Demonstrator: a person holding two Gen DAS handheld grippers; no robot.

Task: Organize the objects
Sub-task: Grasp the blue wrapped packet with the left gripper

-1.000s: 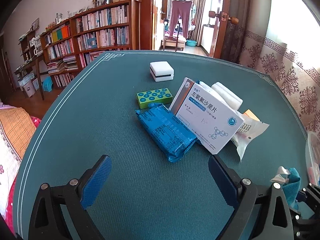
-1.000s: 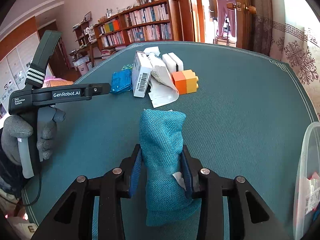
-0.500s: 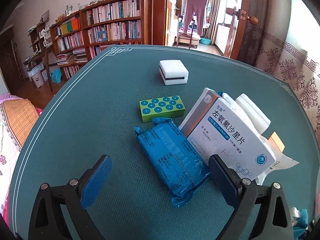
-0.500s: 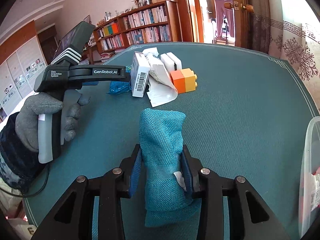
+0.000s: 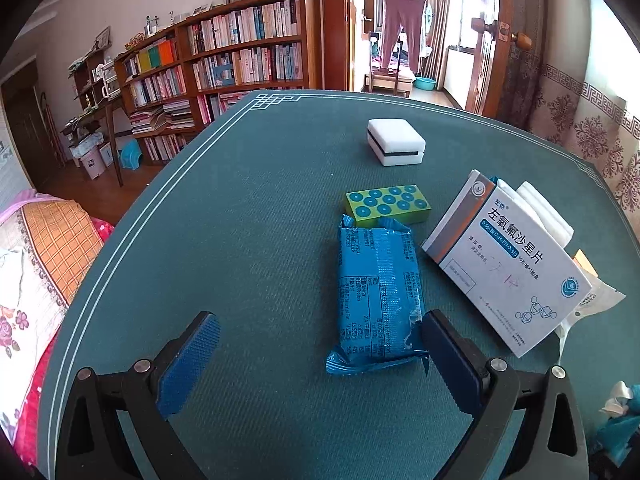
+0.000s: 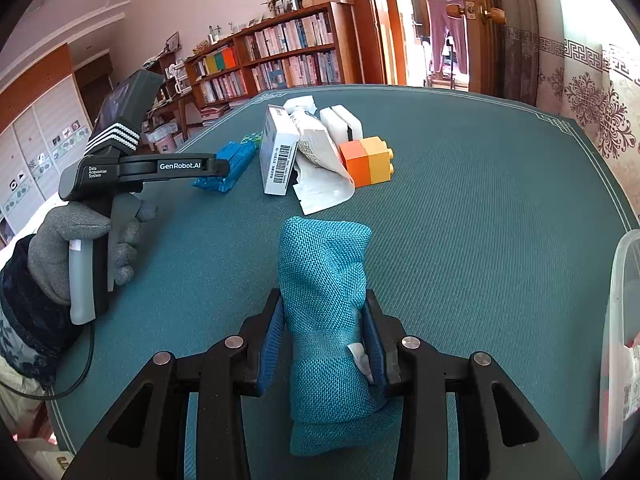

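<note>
A blue foil packet (image 5: 378, 292) lies flat on the green table, its near end between the fingers of my left gripper (image 5: 319, 320). The jaws are opening and stand wide; the right pad sits close beside the packet's edge and the left pad is well clear. A white medicine box (image 5: 508, 264) leans just right of the packet. My right gripper (image 6: 323, 296) is shut on a rolled teal cloth (image 6: 324, 264) that stands out past the fingertips. In the right wrist view a gloved hand (image 6: 72, 248) holds the left gripper over the blue packet (image 6: 228, 164).
A green block with blue dots (image 5: 388, 204) and a white sponge (image 5: 396, 142) lie beyond the packet. An orange-yellow brick (image 6: 368, 160), a white pouch (image 6: 320, 168) and white pads sit by the box. A clear plastic bin (image 6: 624, 320) stands at the right edge.
My left gripper has moved forward and down toward the blue packet, so the packet's near end now lies between its fingers. The right gripper and the cloth have stayed put.
</note>
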